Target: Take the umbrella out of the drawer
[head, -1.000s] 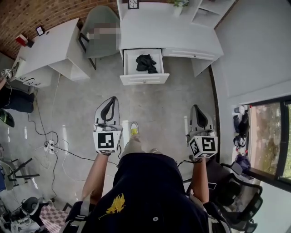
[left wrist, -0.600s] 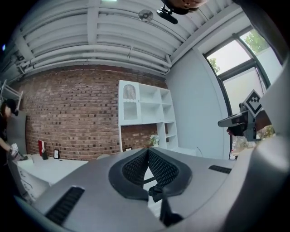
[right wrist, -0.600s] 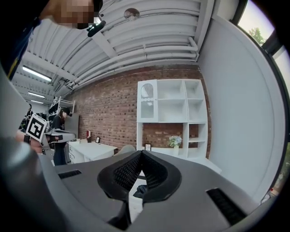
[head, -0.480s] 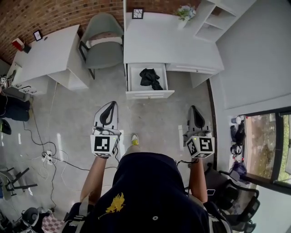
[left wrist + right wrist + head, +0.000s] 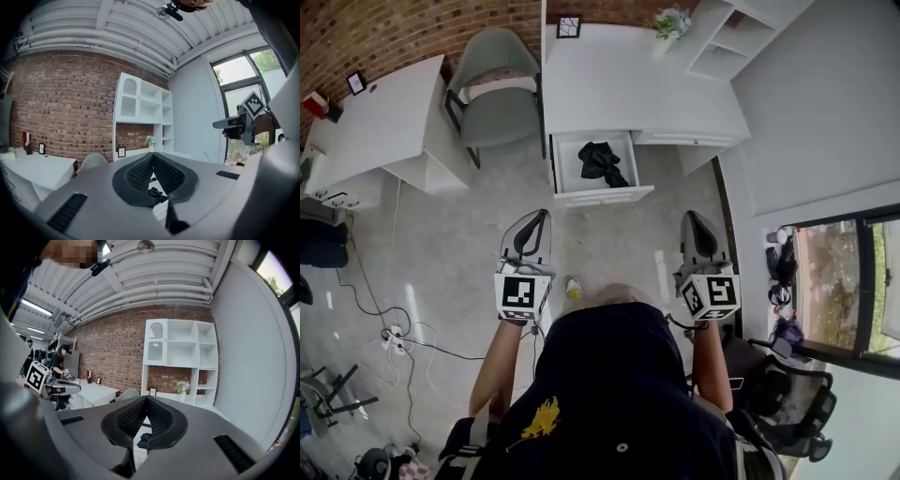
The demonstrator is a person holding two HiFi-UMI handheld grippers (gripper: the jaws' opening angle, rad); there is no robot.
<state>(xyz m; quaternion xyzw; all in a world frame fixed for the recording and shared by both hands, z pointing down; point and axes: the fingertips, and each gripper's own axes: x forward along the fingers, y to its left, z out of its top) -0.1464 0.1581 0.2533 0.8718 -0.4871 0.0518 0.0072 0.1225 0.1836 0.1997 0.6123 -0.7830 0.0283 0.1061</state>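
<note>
Two hand-held grippers are hovering side by side above the grey floor, well apart from the furniture ahead: the left gripper [image 5: 538, 217] is keeping its two black ribbed pads pressed together at the tips with nothing between them [image 5: 153, 155], and the right gripper [image 5: 691, 218] is doing the same, its jaws closed and empty [image 5: 146, 397]. One white drawer [image 5: 602, 196] is standing pulled out from the front edge of a long white desk [image 5: 628, 84], near that desk's left end. One black folding umbrella [image 5: 600, 162] is lying inside it, toward the middle and right of the drawer's floor; it is showing as a loose, crumpled bundle of dark fabric, not opened out, and is touching neither gripper. It is also peeking through below the closed pads in the left gripper view [image 5: 154, 194] and in the right gripper view [image 5: 143, 439]. On the tabletop, one small dark picture frame [image 5: 569, 26] is standing at the back edge near the left corner, and one vase of pale flowers [image 5: 670, 21] is sitting further right along that edge. One grey-green shell chair [image 5: 492, 94] is standing between this desk and a second white desk [image 5: 375, 122]
</note>
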